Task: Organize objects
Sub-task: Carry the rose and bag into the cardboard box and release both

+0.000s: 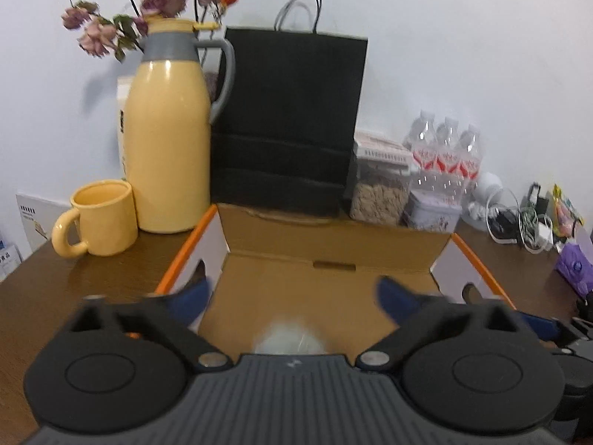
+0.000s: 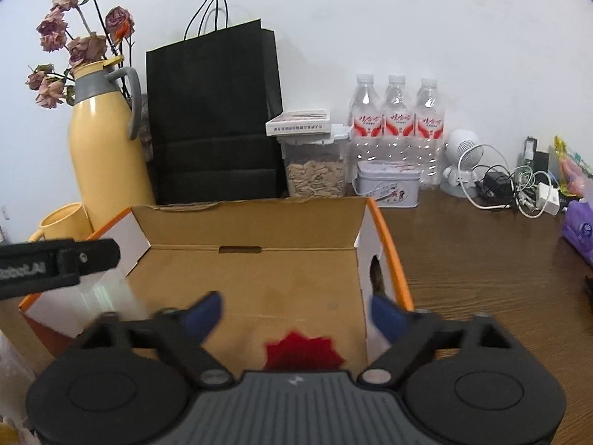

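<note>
An open cardboard box (image 1: 333,237) with orange edges stands on the brown table, also seen in the right wrist view (image 2: 252,222). My left gripper (image 1: 292,289) hangs open over its left half. Below the fingers, a blurred white thing (image 1: 287,337) lies loose inside the box. My right gripper (image 2: 296,302) is open over the right half. A blurred red spiky thing (image 2: 302,350) lies under it on the box floor, touching neither finger. A finger of the left gripper (image 2: 55,263) reaches in from the left of the right wrist view, with a pale clear blur beneath it.
Behind the box stand a yellow jug (image 1: 166,141) with dried flowers, a yellow mug (image 1: 100,222), a black paper bag (image 1: 292,118), a jar of seeds (image 2: 315,174), a tin (image 2: 387,185) and three water bottles (image 2: 396,122). Cables (image 2: 519,189) and a purple pack (image 2: 578,233) lie at the right.
</note>
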Tool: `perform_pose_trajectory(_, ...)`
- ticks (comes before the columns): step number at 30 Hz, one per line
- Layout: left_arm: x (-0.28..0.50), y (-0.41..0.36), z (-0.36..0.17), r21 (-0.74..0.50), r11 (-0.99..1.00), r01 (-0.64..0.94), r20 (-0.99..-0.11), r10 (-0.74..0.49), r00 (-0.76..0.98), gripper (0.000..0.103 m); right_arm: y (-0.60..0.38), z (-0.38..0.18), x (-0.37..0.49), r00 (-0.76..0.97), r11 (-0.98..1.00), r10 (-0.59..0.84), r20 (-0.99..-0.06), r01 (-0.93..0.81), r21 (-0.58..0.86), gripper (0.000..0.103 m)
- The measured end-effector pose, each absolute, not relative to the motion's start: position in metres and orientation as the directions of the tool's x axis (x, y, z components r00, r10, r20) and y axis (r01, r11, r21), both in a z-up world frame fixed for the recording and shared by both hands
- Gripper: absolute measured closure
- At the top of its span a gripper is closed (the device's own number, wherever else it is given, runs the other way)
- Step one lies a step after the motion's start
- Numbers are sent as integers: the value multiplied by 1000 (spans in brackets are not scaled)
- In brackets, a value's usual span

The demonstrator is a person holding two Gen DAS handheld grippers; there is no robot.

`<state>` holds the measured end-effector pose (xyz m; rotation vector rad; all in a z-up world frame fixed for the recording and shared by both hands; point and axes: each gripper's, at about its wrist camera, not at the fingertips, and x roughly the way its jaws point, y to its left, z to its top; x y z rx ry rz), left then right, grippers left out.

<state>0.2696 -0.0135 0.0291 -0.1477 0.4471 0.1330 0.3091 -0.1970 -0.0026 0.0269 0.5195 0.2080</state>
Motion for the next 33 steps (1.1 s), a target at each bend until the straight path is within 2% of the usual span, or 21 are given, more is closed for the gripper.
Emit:
perform_pose_trajectory(1, 268, -13, 30, -117, 979, -169, -429, 104, 897, 0, -197, -2, 309, 847, 978, 208, -489, -193, 80, 0)
perform_pose_trajectory(13, 260, -11, 36, -134, 977, -164, -406, 97, 908, 0, -198, 5, 301, 859, 976, 216, -465, -202, 80, 0)
perform_pose_trajectory(22, 234, -10, 61, -161, 980, -118, -338, 58, 939, 0, -199, 29, 276, 883, 964, 261, -389, -258, 60, 0)
perform_pose_trajectory(33, 194, 4, 66, -136, 983, -124, -353, 69, 933, 0, -232, 39, 228, 894, 969, 237, -381, -245, 26, 0)
